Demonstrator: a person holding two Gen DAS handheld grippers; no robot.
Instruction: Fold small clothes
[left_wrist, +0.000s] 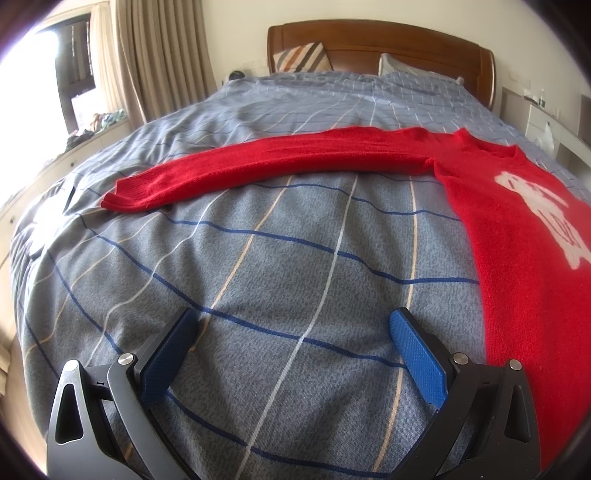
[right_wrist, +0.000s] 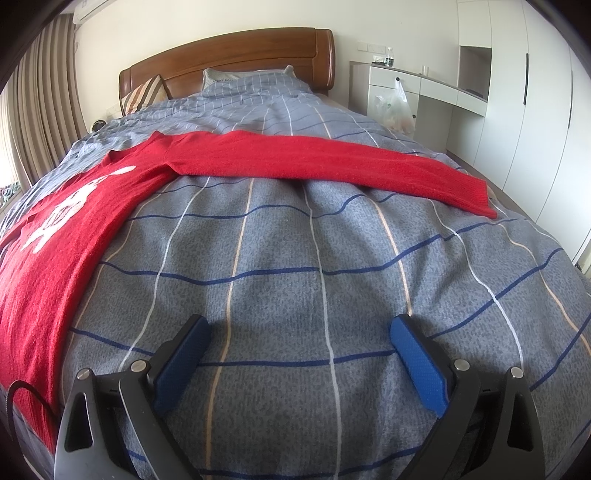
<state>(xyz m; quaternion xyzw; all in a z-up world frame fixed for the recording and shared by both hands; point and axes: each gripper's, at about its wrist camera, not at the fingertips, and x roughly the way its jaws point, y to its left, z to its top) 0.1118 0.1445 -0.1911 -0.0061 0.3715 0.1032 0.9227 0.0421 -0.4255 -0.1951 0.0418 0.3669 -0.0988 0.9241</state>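
A red knit sweater (left_wrist: 517, 236) with a white figure on its chest lies flat, face up, on the bed. Its one sleeve (left_wrist: 266, 162) stretches out to the left in the left wrist view. Its other sleeve (right_wrist: 332, 162) stretches out to the right in the right wrist view, where the body (right_wrist: 66, 229) lies at the left. My left gripper (left_wrist: 293, 321) is open and empty, over bare duvet left of the sweater's body. My right gripper (right_wrist: 301, 328) is open and empty, over bare duvet right of the body.
The grey-blue checked duvet (left_wrist: 295, 258) covers the bed. A wooden headboard (left_wrist: 369, 40) and pillows (left_wrist: 303, 55) stand at the far end. Curtains and a window (left_wrist: 74, 74) are on the left. A white desk (right_wrist: 424, 85) and wardrobes (right_wrist: 528, 92) are on the right.
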